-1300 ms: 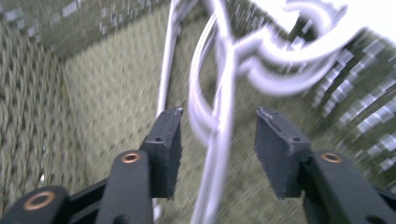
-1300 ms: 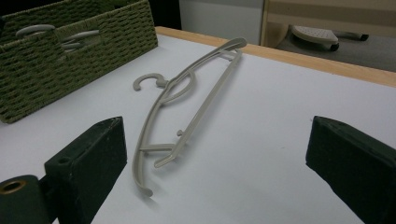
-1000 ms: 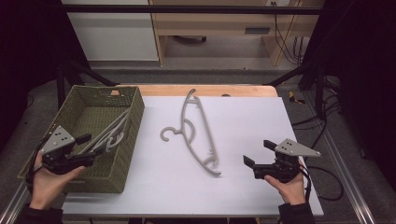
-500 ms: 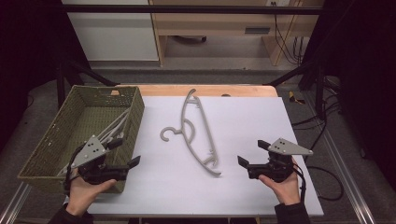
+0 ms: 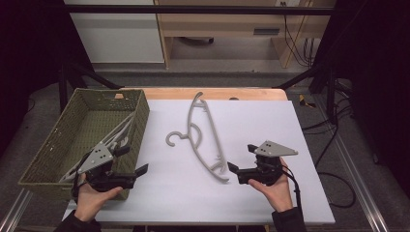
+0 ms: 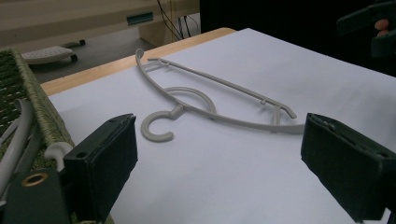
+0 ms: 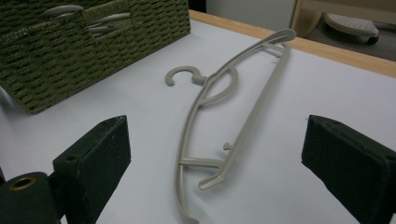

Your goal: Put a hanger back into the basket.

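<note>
Nearest the person, both grippers hover low over the white tabletop (image 5: 300, 145) with their jaws spread wide and nothing between them. The right gripper (image 5: 241, 158) points at the near end of the grey hanger (image 5: 205, 137); in the right gripper view that end, with its short cross-piece and small peg, lies straight ahead between the two black jaws, a little nearer the left one, close but not touched. Judging by that line-up, the hanger's near end is what this gripper is set to close on.

The left gripper (image 5: 133, 162) sits just outside the near corner of the woven basket (image 5: 46, 154). In the left gripper view the hanger's hook (image 6: 156, 128) lies ahead of the left jaw and the long bar runs off toward the right jaw, farther away. The wide opening seems kept ready to take the hook end or to steady the hanger.

The hanger lies flat on the tabletop ahead of both pairs of jaws, apart from the basket, its far tip reaching toward the wooden edge. In the basket lie other grey hangers (image 5: 113, 137), leaning against its wall, which suggests this one is bound there too. Nothing lies between either gripper and the hanger; only the basket's wall must be cleared on the way in.
</note>
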Tool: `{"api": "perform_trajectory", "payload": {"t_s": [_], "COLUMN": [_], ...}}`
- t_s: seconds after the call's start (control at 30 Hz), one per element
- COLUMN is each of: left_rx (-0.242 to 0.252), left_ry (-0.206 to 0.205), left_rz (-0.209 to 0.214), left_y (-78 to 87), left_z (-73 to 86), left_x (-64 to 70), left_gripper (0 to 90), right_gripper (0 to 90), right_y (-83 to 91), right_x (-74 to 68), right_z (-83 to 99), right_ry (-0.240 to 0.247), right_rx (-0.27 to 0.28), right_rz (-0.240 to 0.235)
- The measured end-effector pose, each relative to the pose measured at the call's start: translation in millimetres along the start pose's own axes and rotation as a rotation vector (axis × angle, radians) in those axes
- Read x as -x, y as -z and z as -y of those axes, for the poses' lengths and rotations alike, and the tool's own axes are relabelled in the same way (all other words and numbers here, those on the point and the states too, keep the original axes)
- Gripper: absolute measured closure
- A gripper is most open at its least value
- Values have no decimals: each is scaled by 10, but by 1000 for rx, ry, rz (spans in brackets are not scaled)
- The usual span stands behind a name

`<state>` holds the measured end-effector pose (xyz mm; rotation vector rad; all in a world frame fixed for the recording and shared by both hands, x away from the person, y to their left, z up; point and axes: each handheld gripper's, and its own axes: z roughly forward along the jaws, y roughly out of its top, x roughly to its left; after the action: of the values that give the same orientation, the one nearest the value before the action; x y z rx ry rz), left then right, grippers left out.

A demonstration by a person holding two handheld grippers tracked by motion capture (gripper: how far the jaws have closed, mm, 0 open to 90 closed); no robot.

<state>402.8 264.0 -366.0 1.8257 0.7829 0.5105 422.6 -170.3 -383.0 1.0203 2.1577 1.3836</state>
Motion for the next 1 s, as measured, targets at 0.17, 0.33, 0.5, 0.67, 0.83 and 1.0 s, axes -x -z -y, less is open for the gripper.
{"api": "perform_trajectory", "payload": {"t_s": [0.17,0.33,0.5,0.67,0.83,1.0], "left_rx": [1,-2,-7,-2,-6,-8], "left_ry": [5,14,15,20,28,26], "left_rz": [-5,-8,-13,-19,-28,-28], "left_y": [31,36,49,75,82,82], "left_z": [-12,-3,-2,-6,4,4], "left_x": [-17,-45,-64,-85,-121,-121], "left_gripper": [103,102,97,95,95,97], "right_gripper": [134,199,257,275,381,504], "right_y": [-210,-472,-766,-1042,-1251,-1396], "right_x": [-105,-170,-213,-267,-290,-272], "right_z": [-50,-50,-8,17,48,102], "right_ry": [8,21,11,23,21,18], "right_rx": [-54,-129,-197,-256,-304,-358], "right_rz": [-18,-36,-43,-30,-34,-38]}}
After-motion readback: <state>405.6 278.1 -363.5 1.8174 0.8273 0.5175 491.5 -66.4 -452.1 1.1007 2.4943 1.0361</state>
